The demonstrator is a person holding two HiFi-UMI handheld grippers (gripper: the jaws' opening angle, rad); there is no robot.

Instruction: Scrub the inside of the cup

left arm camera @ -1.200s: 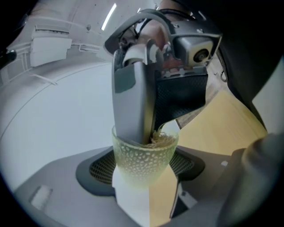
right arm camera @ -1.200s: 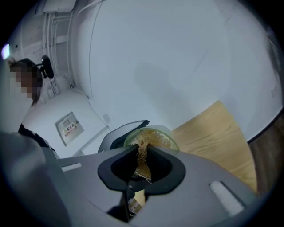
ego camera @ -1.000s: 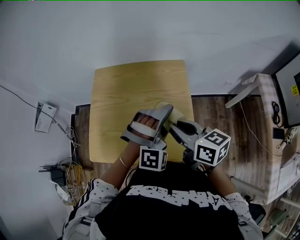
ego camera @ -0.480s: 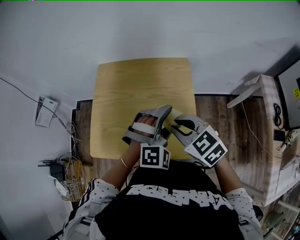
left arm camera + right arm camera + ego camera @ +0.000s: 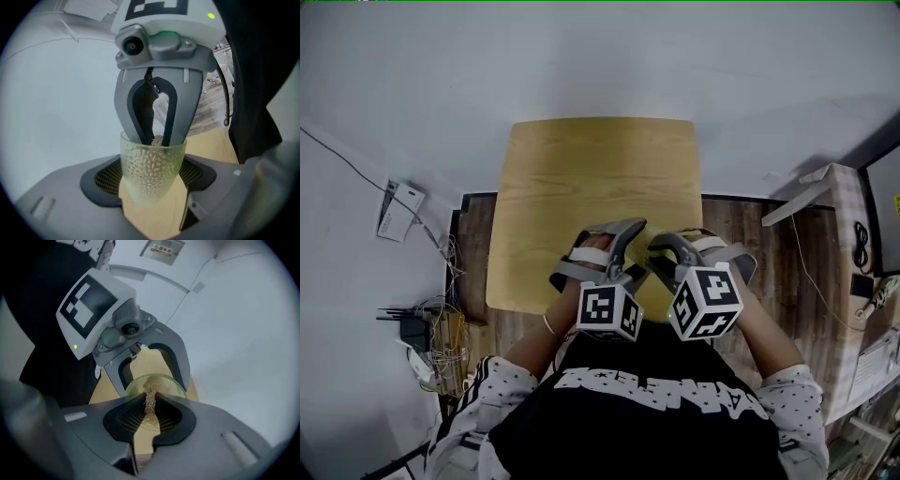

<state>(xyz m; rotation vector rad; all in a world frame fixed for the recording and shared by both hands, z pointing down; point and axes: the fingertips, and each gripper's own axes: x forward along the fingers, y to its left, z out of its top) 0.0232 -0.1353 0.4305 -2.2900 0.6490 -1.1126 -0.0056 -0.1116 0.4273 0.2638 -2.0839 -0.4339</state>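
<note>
A translucent yellow-green cup (image 5: 151,165) with a pebbled wall sits upright between the pads of my left gripper (image 5: 152,180), which is shut on it. My right gripper (image 5: 158,138) reaches down into the cup's mouth from above. In the right gripper view, my right gripper (image 5: 151,404) is shut on a tan fibrous scrubber (image 5: 150,400) that hangs inside the cup (image 5: 157,382). The fingers (image 5: 180,362) of the left gripper flank the cup. In the head view both grippers, left (image 5: 614,248) and right (image 5: 667,251), meet over the near edge of the wooden table (image 5: 600,173).
The small light-wood table stands against a white wall. On the wooden floor to the left lies a tangle of cables and a power adapter (image 5: 427,342). A white desk (image 5: 839,220) with gear stands at the right. The person's torso is close behind the grippers.
The right gripper has swung round, its marker cube moving in beside the left one. The left gripper has kept its hold on the cup.
</note>
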